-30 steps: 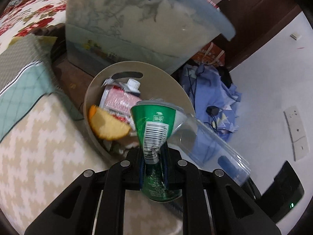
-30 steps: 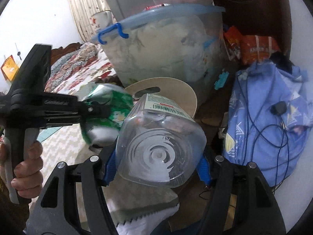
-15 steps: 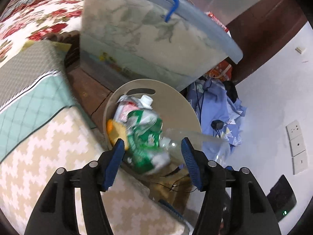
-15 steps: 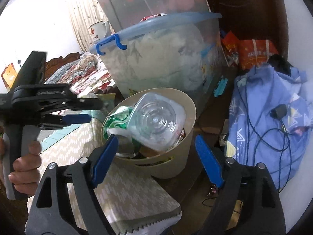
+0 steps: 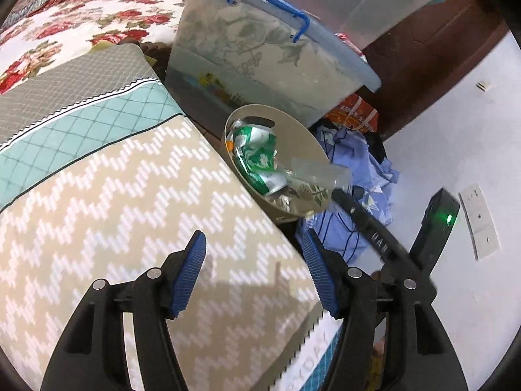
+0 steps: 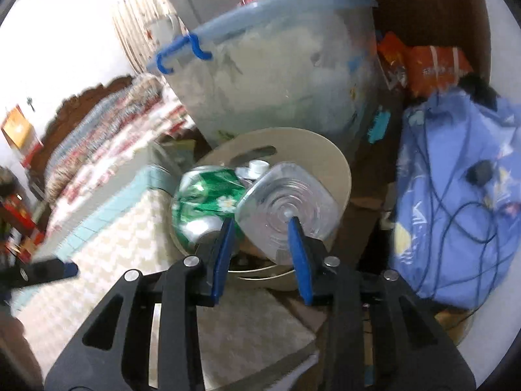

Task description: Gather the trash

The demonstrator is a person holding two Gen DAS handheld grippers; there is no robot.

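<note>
A beige bin (image 5: 306,137) (image 6: 338,176) stands on the floor beside the bed. In it lie a crushed green can (image 5: 257,159) (image 6: 208,202) and a clear plastic bottle (image 5: 312,179) (image 6: 286,205), its base facing the right wrist camera. My left gripper (image 5: 255,260) is open and empty above the zigzag cushion (image 5: 114,211), well back from the bin. My right gripper (image 6: 260,244) hangs just in front of the bottle's base. Its jaws are closing, with nothing pressed between the pads.
A large translucent storage box (image 5: 260,65) (image 6: 276,75) with a blue lid stands right behind the bin. Blue clothes with a black cable (image 6: 456,195) and orange packets (image 6: 429,65) lie to the right. A floral bedspread (image 5: 81,22) lies at the left, wall sockets (image 5: 478,218) at the right.
The left gripper let the green can drop into the bin, opened and drew back over the cushion. The right gripper released the bottle into the bin, opened wide, then narrowed its jaws.
</note>
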